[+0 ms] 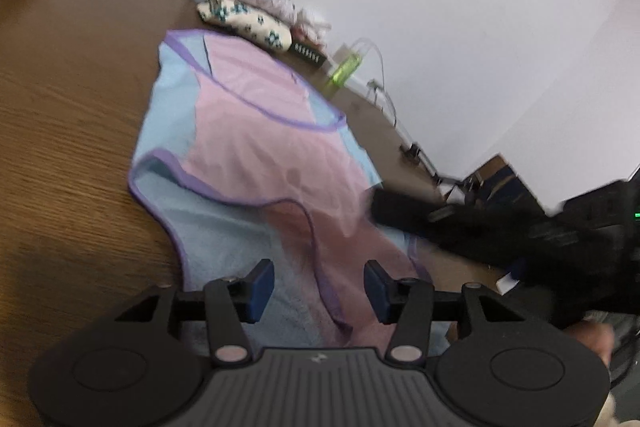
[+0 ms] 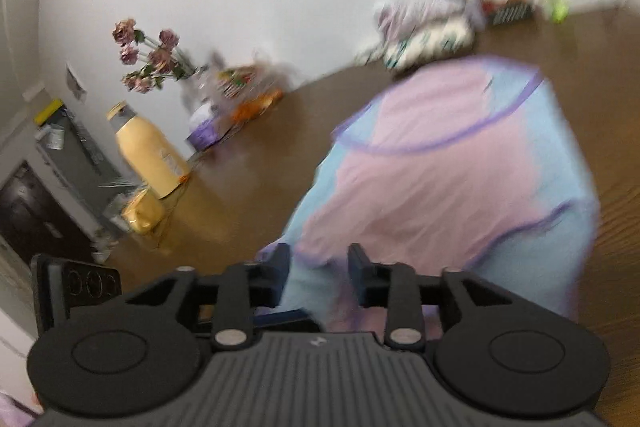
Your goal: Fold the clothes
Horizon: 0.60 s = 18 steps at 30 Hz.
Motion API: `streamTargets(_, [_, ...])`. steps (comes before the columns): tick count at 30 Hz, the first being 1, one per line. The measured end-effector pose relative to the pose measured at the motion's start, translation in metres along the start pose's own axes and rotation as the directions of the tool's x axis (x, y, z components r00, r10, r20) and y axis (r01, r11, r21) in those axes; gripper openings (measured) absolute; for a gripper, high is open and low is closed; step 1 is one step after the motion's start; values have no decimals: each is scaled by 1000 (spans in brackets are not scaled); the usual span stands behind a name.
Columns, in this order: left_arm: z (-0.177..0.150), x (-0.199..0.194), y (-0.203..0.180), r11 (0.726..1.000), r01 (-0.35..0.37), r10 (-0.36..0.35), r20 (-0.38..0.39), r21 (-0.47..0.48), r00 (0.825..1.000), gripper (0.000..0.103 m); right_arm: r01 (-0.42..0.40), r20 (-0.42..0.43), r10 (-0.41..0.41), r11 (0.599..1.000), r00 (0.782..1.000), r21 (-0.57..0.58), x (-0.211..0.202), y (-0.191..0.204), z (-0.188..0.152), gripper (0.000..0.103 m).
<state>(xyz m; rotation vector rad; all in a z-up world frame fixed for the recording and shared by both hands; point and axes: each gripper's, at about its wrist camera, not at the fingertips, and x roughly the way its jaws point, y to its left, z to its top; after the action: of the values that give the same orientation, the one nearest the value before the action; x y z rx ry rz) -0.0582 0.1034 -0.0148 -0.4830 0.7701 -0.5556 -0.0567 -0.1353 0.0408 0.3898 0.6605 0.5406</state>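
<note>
Underwear in pink and pale blue with purple trim lies spread flat on a brown wooden worktop, seen from the left wrist camera. Just above the garment's near edge, the left claw hangs with its blue-padded fingers spread apart, cloth showing in the gap but neither pad pressing on it. Beyond the garment, against the white wall, sits a pile of folded clothes, then a green bottle. At the right edge the black right claw reaches in over the garment's side.

From the right wrist camera, heavily blurred, a yellow bottle and a bunch of faded roses stand at left on the worktop. The same underwear fills the centre and right, and the right claw stands parted with a fold of blue cloth lying between its fingers, not pinched.
</note>
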Motion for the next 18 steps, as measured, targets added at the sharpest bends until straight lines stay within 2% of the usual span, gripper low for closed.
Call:
streamTargets(3, [2, 9, -6, 999, 29, -29, -22, 14, 999, 46, 70, -4, -70, 998, 998, 5, -22, -18, 1, 36])
streamTargets(5, [3, 15, -9, 999, 39, -39, -32, 19, 999, 44, 66, -50, -63, 995, 997, 69, -27, -37, -6, 36])
streamTargets(7, [5, 20, -12, 999, 39, -38, -48, 19, 998, 35, 52, -75, -44, 992, 996, 119, -26, -49, -15, 36])
streamTargets(11, [9, 32, -8, 999, -13, 10, -82, -43, 997, 6, -35, -78, 54, 973, 995, 227, -24, -65, -27, 36])
streamTargets(13, [11, 31, -6, 998, -39, 36, -71, -50, 997, 6, -97, -58, 117, 958, 991, 270, -22, -69, -27, 36])
streamTargets(18, [15, 34, -12, 998, -69, 68, -45, -13, 997, 22, -76, -101, 94, 983, 990, 165, -9, -54, -22, 36])
